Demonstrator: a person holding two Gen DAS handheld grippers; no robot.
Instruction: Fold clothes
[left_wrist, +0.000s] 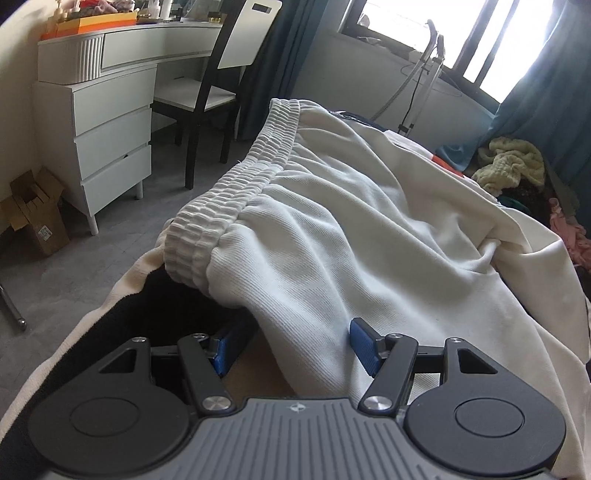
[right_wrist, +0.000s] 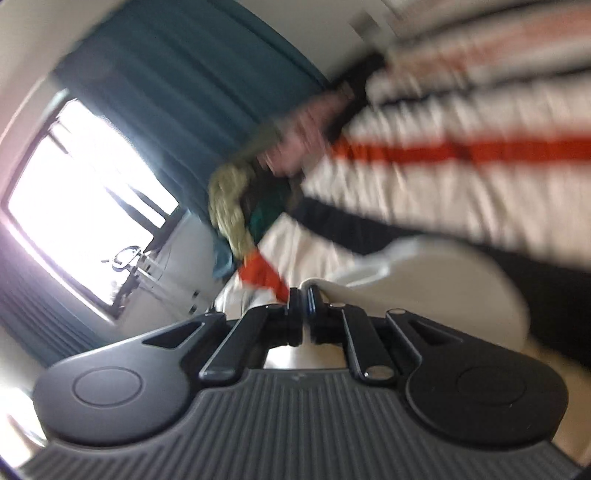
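Two grippers are showing, one per view. One white garment (left_wrist: 332, 229) with a ribbed elastic waistband (left_wrist: 236, 184) is lying across the striped bedding (right_wrist: 461, 177), its waistband end running toward the bed's left edge. The left gripper (left_wrist: 291, 345) is sitting with its jaws spread wide; a fold of the white fabric is draping down between the two blue pads (left_wrist: 364, 343), and neither pad is pressing it. The right gripper (right_wrist: 304, 308) is showing its jaws drawn narrow and pinching a thin edge of the white cloth; that view is heavily blurred.

One white dresser (left_wrist: 110, 147) with three drawers is standing on the grey floor (left_wrist: 110, 266) left of the bed, one chair (left_wrist: 218, 92) beside it, and one cardboard box (left_wrist: 33, 218) nearer the wall. One pile of loose clothes (left_wrist: 513, 170) is lying at the far right of the bedding. Open floor is running between the bed's edge and the dresser.
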